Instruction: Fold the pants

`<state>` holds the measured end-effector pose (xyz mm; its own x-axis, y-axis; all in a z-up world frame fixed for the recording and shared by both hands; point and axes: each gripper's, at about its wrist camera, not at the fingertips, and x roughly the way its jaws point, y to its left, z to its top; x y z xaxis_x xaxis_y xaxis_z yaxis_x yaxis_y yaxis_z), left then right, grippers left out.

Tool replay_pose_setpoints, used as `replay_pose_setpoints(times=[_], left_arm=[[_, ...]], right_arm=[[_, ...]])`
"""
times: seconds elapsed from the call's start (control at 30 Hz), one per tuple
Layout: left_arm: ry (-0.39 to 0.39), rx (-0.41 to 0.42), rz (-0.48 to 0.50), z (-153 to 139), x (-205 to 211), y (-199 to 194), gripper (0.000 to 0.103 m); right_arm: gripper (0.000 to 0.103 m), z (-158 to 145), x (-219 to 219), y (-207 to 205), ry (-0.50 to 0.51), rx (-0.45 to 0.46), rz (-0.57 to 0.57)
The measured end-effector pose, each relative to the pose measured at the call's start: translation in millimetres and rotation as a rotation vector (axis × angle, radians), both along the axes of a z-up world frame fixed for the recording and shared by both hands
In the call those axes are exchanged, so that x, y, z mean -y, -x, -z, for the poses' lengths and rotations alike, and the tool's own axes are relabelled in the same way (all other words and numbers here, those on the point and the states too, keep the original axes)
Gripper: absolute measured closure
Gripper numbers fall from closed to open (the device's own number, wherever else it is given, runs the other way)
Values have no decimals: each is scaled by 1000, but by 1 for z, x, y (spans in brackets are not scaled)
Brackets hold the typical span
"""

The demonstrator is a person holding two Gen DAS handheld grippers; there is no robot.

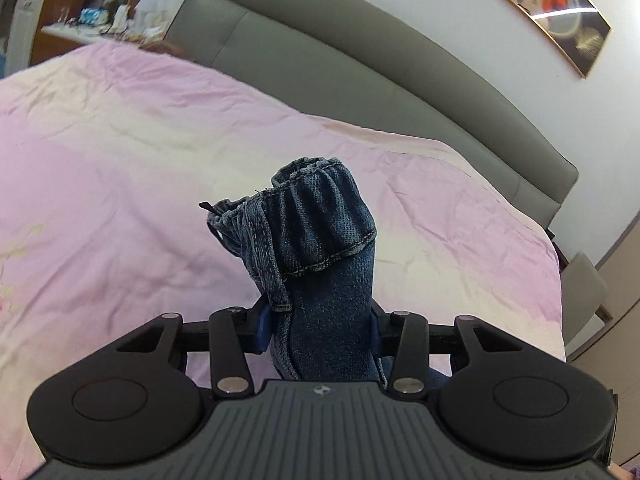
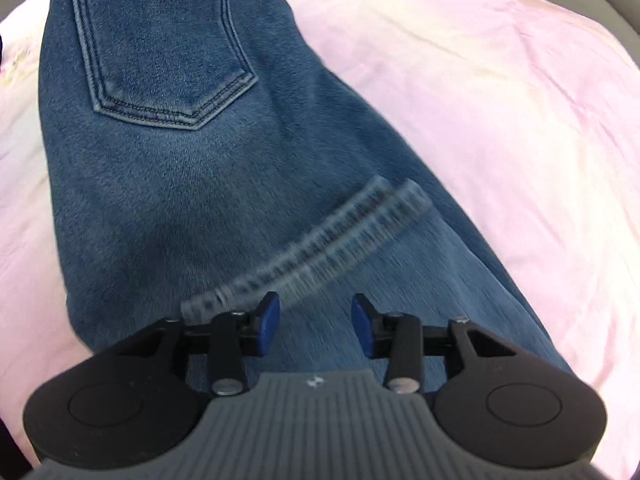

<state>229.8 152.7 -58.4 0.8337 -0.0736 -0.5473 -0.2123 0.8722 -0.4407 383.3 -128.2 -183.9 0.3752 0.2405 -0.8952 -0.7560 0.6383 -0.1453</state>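
Clamping a bunched fold of the blue jeans, the left gripper holds the gathered waistband up above the pink bedsheet, the cloth wedged between both blue pads and standing up past them. Behind the bed runs a grey padded headboard, with a framed picture on the wall above it. In the right wrist view the jeans lie spread across the bedsheet, back pocket facing up and a blurred hem lying over the leg. The right gripper hangs just over the denim, its jaws apart with nothing pinched between them.
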Motion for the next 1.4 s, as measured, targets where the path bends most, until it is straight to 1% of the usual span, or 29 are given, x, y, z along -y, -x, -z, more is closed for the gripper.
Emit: replay_pose_setpoints(times=[0.1,0.17,0.23,0.3,0.4,0.53,0.6,0.67,0.77,0.8,0.87,0.97,1.0,1.07,1.13,1.2,1.23,1.27,1.33,1.37,1.4], left_arm=[[-92,37,74,-27,44,-3,54],[-175,53,133,-44,82,-7,54],[-242,64,190,-56,117,-9,54],[-302,77,254,-60,157,-14,54],[-415,89,349,-60,215,-16,54],[-533,64,498,-41,293,-26,54],[-592,44,584,-24,329,-32,54],[-632,2,678,-1,365,-38,54],[-667,-80,789,39,402,-42,54],[-685,-99,816,51,410,-37,54],[-721,-106,857,72,421,-35,53],[-700,-139,909,84,425,-34,48],[-689,-136,923,85,424,-28,47],[-647,-140,948,82,418,-29,40],[-611,-143,964,80,412,-32,39],[-563,-141,974,75,404,-34,37],[-535,-146,983,73,400,-34,30],[-483,-145,999,68,394,-35,21],[-352,-155,1050,64,381,-35,19],[-335,-157,1045,61,375,-34,19],[-353,-150,1027,58,369,-31,19]], right_arm=[[62,-12,37,12,-23,10,55],[61,-18,65,21,-31,8,89],[61,-22,89,30,-34,15,114],[60,-27,113,42,-44,22,155],[60,-25,152,55,-67,16,216],[60,-28,188,73,-97,13,261],[60,-28,204,77,-118,13,281],[60,-25,220,78,-146,8,305],[61,-19,236,81,-176,-5,327],[61,-17,240,83,-179,-6,328],[61,-13,245,87,-187,-12,322],[60,-10,250,90,-195,-20,316],[60,-7,250,91,-198,-24,318],[60,-2,249,88,-204,-33,323],[60,-2,247,85,-202,-32,320],[60,-10,245,85,-200,-19,316],[60,-17,246,84,-204,-9,313],[60,-23,244,85,-209,0,312],[59,-34,242,86,-222,15,311],[58,-41,242,86,-228,23,311],[57,-48,241,86,-232,30,311]])
